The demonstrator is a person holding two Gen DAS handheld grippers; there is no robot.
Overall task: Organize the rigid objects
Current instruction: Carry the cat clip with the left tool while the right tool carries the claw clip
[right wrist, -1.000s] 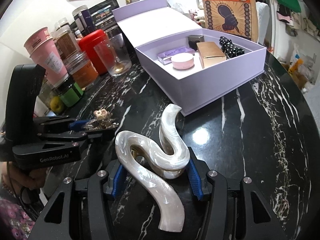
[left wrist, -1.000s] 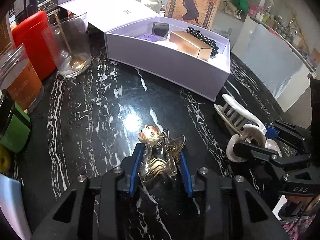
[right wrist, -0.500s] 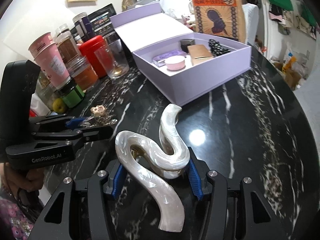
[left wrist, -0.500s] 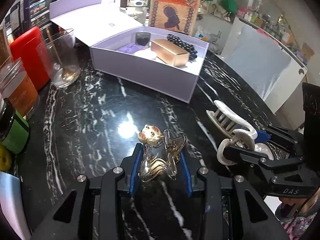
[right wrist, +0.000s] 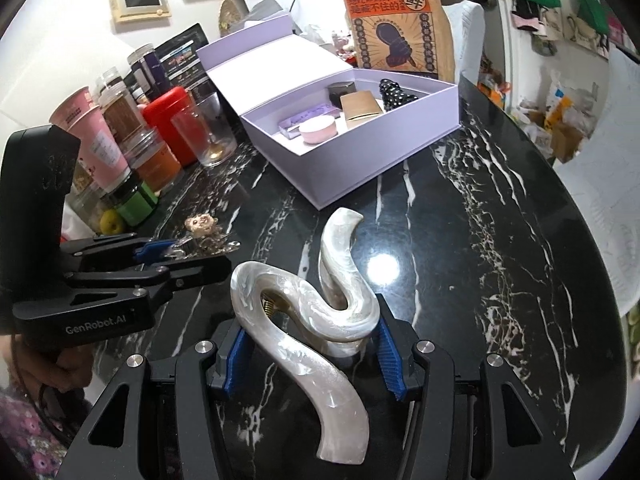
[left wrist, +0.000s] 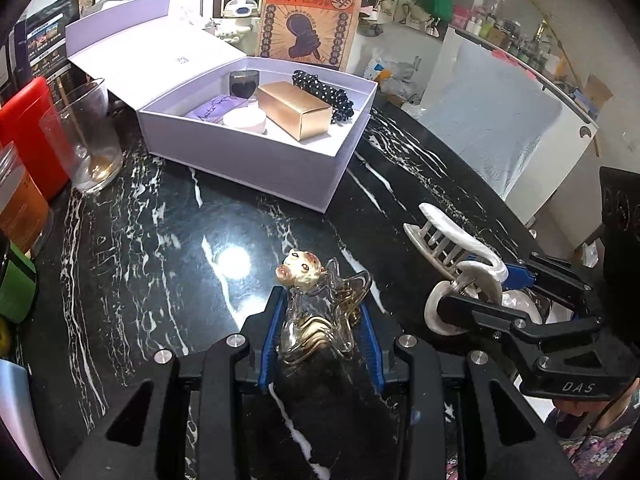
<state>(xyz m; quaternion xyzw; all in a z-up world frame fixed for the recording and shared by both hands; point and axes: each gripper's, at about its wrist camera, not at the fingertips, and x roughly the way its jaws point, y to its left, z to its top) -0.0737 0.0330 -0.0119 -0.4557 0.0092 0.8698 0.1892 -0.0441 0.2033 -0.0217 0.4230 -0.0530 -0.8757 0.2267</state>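
Observation:
My left gripper (left wrist: 320,320) is shut on a small clear star-shaped hair clip (left wrist: 320,320) with a little cream animal head on top; in the right wrist view that clip (right wrist: 200,232) shows at the left. My right gripper (right wrist: 310,332) is shut on a large pearly white wavy hair claw (right wrist: 316,320), also seen from the left wrist as the claw (left wrist: 456,248) with its teeth showing. Both are held above the black marble table (right wrist: 480,240). Ahead stands an open lilac box (left wrist: 256,160) holding a gold box (left wrist: 294,110), a pink round tin, a purple pouch, a dark cup and black beads.
Along the left stand a glass tumbler (left wrist: 86,136) with a spoon, a red canister (left wrist: 28,128), jars and pink cups (right wrist: 86,128). A brown paper bag (right wrist: 396,28) is behind the box. The table's curved edge runs at the right. A hand (right wrist: 52,368) grips the left gripper's handle.
Both grippers have drawn back and risen a little from the lilac box, which now looks smaller and farther. Each keeps its clip held as before.

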